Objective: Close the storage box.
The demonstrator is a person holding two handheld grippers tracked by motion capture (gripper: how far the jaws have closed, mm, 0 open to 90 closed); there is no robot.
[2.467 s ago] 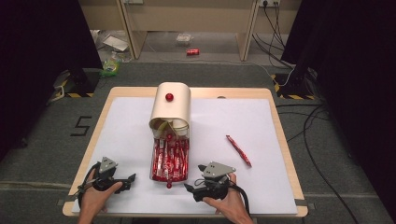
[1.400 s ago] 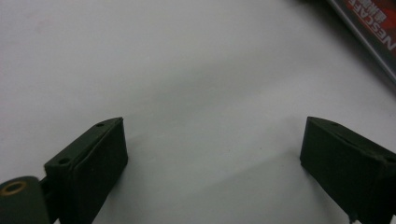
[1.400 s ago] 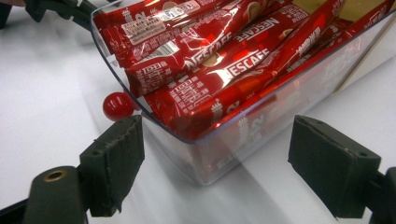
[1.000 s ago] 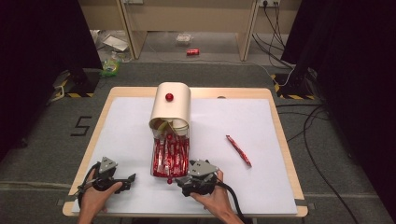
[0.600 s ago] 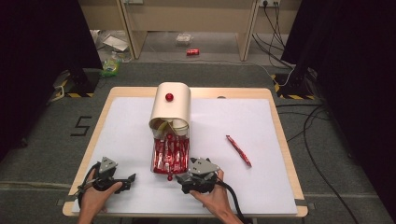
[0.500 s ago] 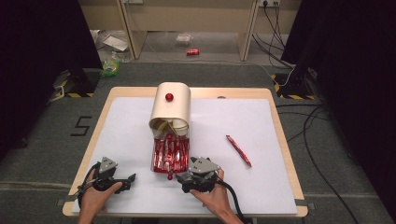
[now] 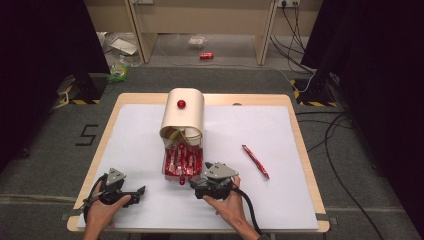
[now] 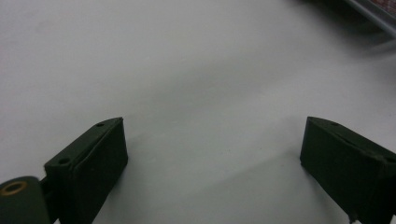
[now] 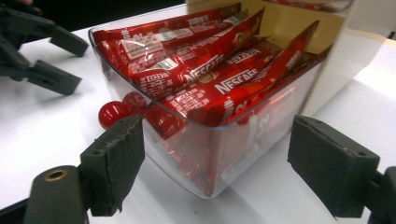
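**Drawer of red sachets between open right jaws**

Right gripper [image 7: 196, 188] sits at the near end of the clear drawer [image 9: 219, 154], jaws spread wide, one on either side of its front corner and not touching it. The drawer is pulled out of a beige box [image 7: 183, 116] that lies near the middle of the table [image 7: 125, 135] and bears a red knob [image 7: 181, 104] on top. Red sachets [image 9: 205, 70] are heaped in the drawer, and a red ball handle [image 9: 112, 113] sticks out at its front. One sachet [image 7: 255, 161] lies alone on the white sheet, well to the right. Left gripper [image 7: 139, 190] rests near the table's front left, jaws released over bare white surface.
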